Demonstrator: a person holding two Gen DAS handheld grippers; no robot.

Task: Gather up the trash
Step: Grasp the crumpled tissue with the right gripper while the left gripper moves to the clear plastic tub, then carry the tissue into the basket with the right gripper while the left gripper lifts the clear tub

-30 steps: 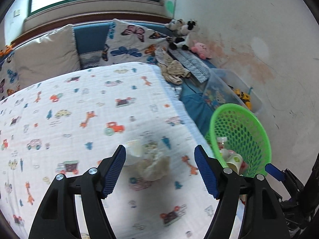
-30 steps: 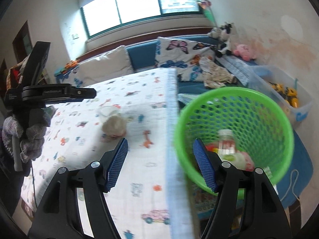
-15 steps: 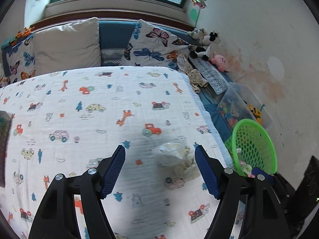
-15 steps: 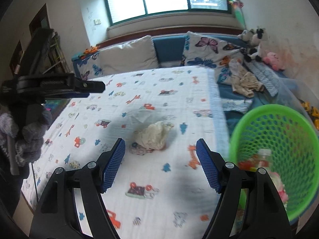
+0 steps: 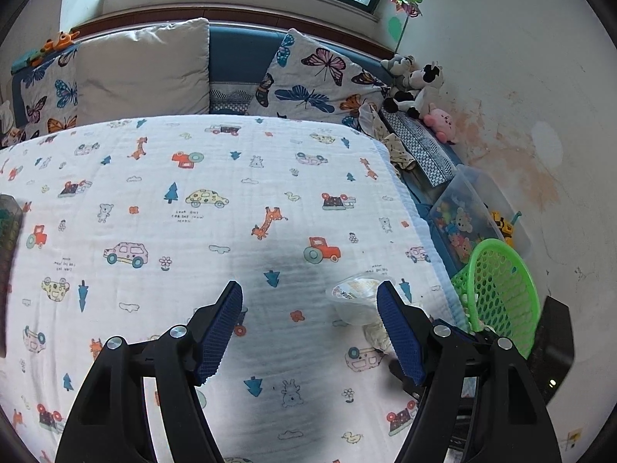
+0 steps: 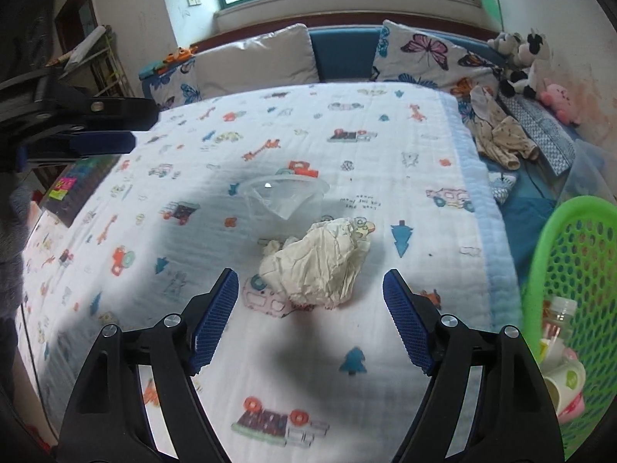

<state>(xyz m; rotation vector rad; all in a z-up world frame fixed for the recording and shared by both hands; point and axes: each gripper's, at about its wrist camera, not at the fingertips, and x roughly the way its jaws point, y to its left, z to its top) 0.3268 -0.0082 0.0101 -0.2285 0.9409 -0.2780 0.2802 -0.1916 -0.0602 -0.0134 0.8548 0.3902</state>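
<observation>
A crumpled ball of cream paper lies on the printed blanket, just ahead of my open, empty right gripper. A clear plastic cup lies on its side just beyond the paper. In the left wrist view the cup sits beside my right fingertip, with the paper partly hidden behind it. My left gripper is open and empty above the blanket. A green mesh basket stands off the bed's right edge with a bottle and cups inside.
Pillows line the bed's far side. Stuffed toys and a clear toy bin sit along the right wall. A dark object lies at the blanket's left edge. The left gripper shows at far left in the right wrist view.
My right gripper swung left from the basket to over the crumpled paper. My left gripper drew back and left, so the cup and paper now sit by its right finger.
</observation>
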